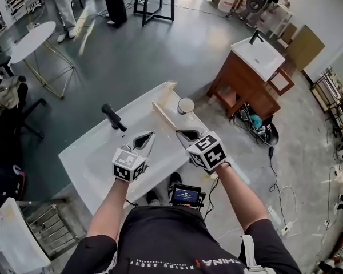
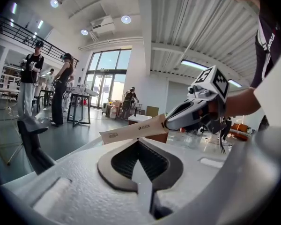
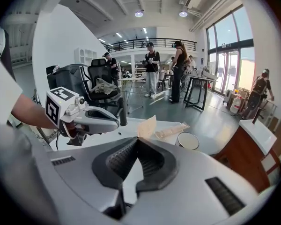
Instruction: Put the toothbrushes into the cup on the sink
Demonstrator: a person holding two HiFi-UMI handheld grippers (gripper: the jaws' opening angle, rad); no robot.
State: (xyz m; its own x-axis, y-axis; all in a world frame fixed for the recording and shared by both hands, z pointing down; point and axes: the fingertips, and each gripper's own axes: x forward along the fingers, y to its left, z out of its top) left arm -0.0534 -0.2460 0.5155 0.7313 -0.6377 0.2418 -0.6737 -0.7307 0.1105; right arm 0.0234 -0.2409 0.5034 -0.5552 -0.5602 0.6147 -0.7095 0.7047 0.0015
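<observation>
One wrapped toothbrush [image 1: 166, 116] is pinched by its near end in the right gripper [image 1: 187, 135], whose jaws are pressed tight on the paper. The brush itself is hidden inside the wrapper. The pack slants over the sink top [image 1: 94, 153], with its far end left of the cup [image 1: 186, 105] and apart from it. The cup stands upright near the sink's far right edge, and its inside is too small to read. A second pack [image 3: 171, 131] in clear wrap lies near the cup, its contents blurred. The left gripper [image 1: 148, 136] has its jaws pressed together on nothing, just left of the right one. A black faucet [image 1: 113, 117] stands further left. A wooden vanity [image 1: 248, 76] is off to the right.
</observation>
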